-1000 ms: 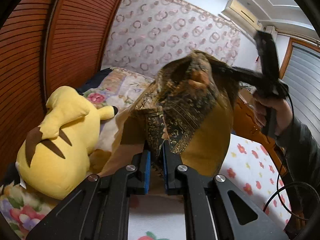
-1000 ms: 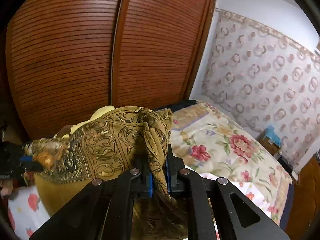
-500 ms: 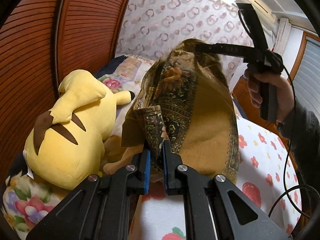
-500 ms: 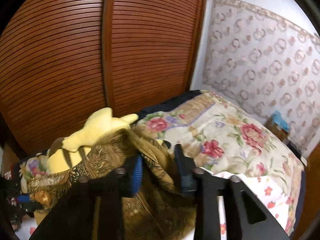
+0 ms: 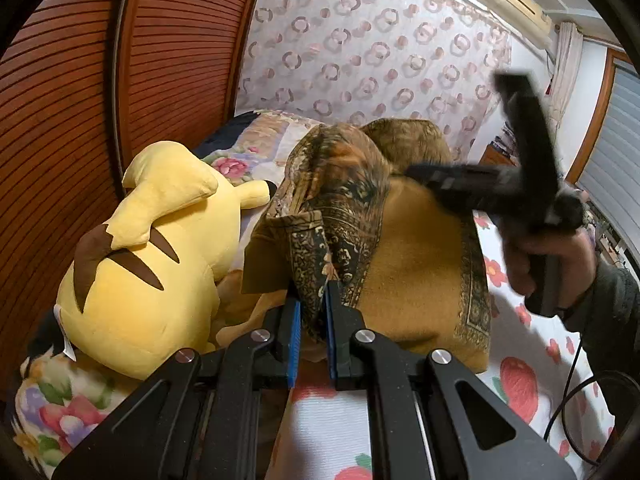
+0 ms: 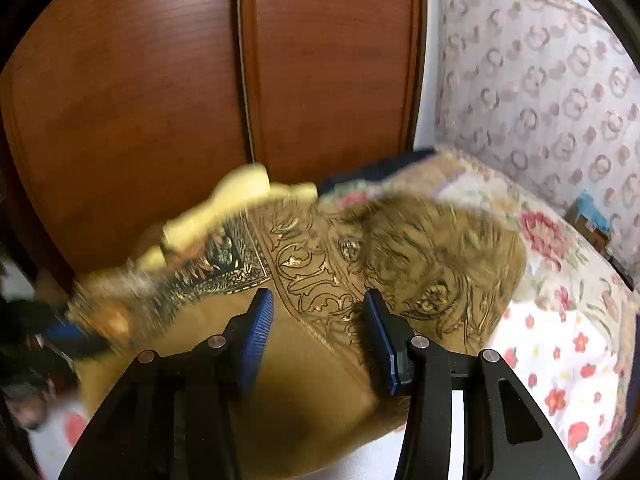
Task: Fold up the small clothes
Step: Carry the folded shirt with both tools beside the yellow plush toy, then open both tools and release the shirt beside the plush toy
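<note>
A mustard-brown cloth with a dark ornate border (image 5: 416, 264) lies draped over the bed. My left gripper (image 5: 311, 312) is shut on a bunched corner of the cloth's border. My right gripper (image 6: 318, 316) is open and empty, its blue pads (image 6: 262, 320) apart just above the cloth (image 6: 320, 264). In the left wrist view the right gripper (image 5: 416, 172) is blurred, held by a hand above the cloth's far side. The left gripper shows blurred at the left edge of the right wrist view (image 6: 60, 332).
A yellow plush toy (image 5: 160, 248) lies to the left of the cloth, against a brown slatted wardrobe (image 5: 80, 100). The bed has a white strawberry-print sheet (image 5: 520, 376) and a floral quilt (image 6: 560, 248). A patterned curtain (image 5: 360, 60) hangs behind.
My right gripper has opened and let go of the cloth, which has dropped onto the bed. My left gripper has kept its hold and moved lower.
</note>
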